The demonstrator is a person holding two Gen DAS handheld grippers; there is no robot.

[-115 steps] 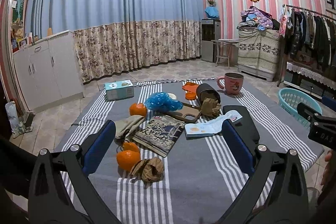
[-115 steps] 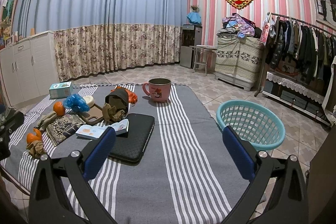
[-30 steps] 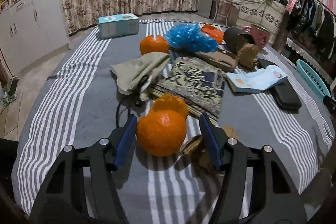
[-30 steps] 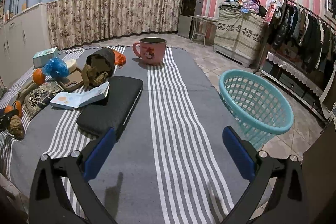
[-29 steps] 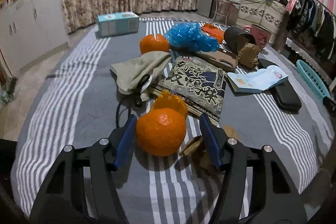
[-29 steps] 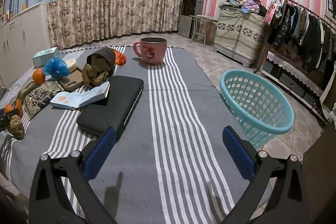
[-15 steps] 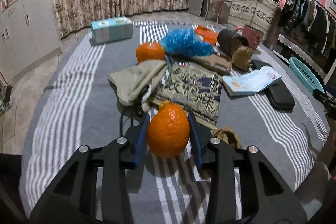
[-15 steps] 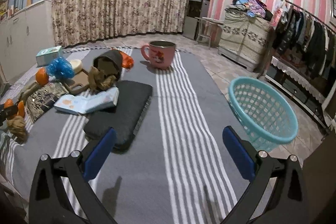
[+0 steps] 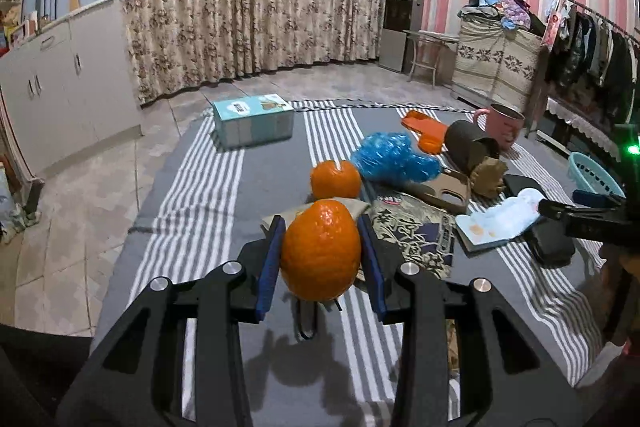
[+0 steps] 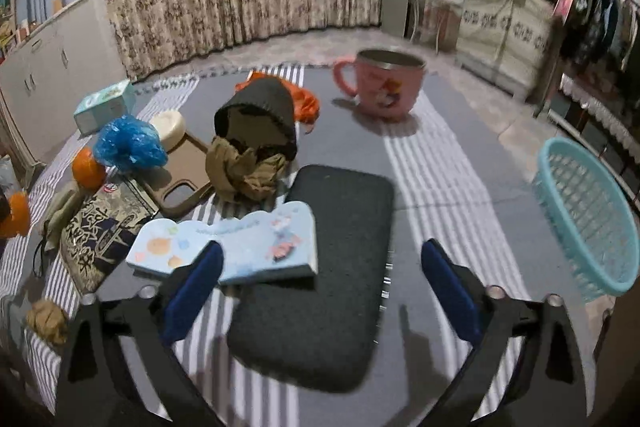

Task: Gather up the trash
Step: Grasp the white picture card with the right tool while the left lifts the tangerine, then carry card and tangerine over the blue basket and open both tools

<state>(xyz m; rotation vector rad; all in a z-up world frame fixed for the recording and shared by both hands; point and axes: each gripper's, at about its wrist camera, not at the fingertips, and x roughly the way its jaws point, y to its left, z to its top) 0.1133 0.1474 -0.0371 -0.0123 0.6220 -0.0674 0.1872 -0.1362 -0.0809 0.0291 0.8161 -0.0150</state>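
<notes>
My left gripper is shut on an orange, which hangs above the striped cloth. A second orange lies beyond it, beside a crumpled blue plastic bag. My right gripper hovers over a black pouch and a light blue booklet. Its jaws are closing, and the pads press on nothing. Crumpled brown paper spills from a tipped black cup. Another brown paper wad lies at the near left. A teal basket stands off the cloth's right edge.
A pink mug stands at the far end of the cloth. A tissue box, a brown phone case, a patterned book and an orange bag lie about. White cabinets line the left wall.
The left jaws closed on the orange and lifted it off the cloth. The right gripper swung left and forward over the black pouch and booklet, and its jaws narrowed.
</notes>
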